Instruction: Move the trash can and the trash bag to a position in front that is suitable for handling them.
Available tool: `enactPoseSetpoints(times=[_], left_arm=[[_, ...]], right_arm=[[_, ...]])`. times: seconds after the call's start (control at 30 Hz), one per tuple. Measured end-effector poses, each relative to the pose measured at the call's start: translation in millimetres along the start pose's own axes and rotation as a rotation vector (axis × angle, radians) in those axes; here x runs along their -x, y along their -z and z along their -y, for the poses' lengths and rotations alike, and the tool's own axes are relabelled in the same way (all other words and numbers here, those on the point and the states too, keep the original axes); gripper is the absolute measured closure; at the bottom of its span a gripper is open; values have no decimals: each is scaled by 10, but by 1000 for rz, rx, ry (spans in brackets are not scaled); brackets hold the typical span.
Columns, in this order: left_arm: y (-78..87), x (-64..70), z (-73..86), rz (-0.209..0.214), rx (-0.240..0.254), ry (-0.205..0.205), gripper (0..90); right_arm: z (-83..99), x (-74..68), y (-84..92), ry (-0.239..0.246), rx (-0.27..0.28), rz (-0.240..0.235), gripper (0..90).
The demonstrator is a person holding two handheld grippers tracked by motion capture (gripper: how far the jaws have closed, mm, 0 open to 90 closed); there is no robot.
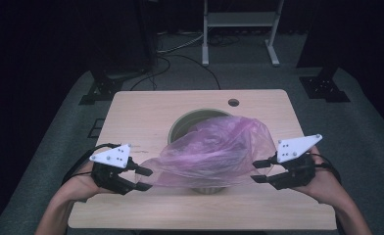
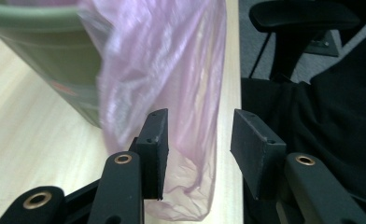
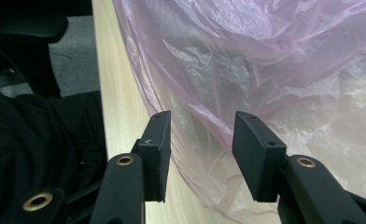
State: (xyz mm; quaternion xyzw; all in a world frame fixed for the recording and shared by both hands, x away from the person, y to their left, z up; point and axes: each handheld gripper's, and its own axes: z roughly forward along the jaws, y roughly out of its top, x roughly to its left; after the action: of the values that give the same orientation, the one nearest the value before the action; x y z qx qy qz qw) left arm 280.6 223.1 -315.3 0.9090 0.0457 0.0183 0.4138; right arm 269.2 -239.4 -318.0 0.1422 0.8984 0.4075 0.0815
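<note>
The wooden surface (image 1: 146, 105) fills the frame's middle, carrying a green bin (image 1: 182, 125) at centre. A pink plastic bag (image 1: 219, 149) drapes over the bin. Lower left, the left tongs (image 1: 145, 179) gape around the bag's edge without pinching; lower right, the right tongs (image 1: 256, 171) stand likewise apart.

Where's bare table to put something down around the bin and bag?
Free: the far strip of the table behind the green bin, and both far corners, left and right. Crowded: the near middle, where the pink bag drapes between left claw and right claw.
</note>
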Motion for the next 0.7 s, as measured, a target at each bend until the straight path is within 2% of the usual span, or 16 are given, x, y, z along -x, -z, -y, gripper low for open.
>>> enactPoseSetpoints(times=[0.13, 0.3, 0.47, 0.53, 0.7], left_arm=[[48, -30, -54, -50, 24, 4, 540], [8, -103, -91, -93, 2, 17, 497], [-4, -188, -104, -107, 8, 50, 444], [13, -200, -102, -101, 20, 56, 429], [56, -179, -78, -95, 18, 62, 396]], right_arm=[[-22, -3, -45, 22, 4, 29, 562], [-46, 8, -121, 39, 2, 43, 556], [-34, 12, -198, 50, -18, 52, 571], [-27, 13, -219, 50, -25, 50, 617], [-8, 19, -241, 19, -47, 31, 809]])
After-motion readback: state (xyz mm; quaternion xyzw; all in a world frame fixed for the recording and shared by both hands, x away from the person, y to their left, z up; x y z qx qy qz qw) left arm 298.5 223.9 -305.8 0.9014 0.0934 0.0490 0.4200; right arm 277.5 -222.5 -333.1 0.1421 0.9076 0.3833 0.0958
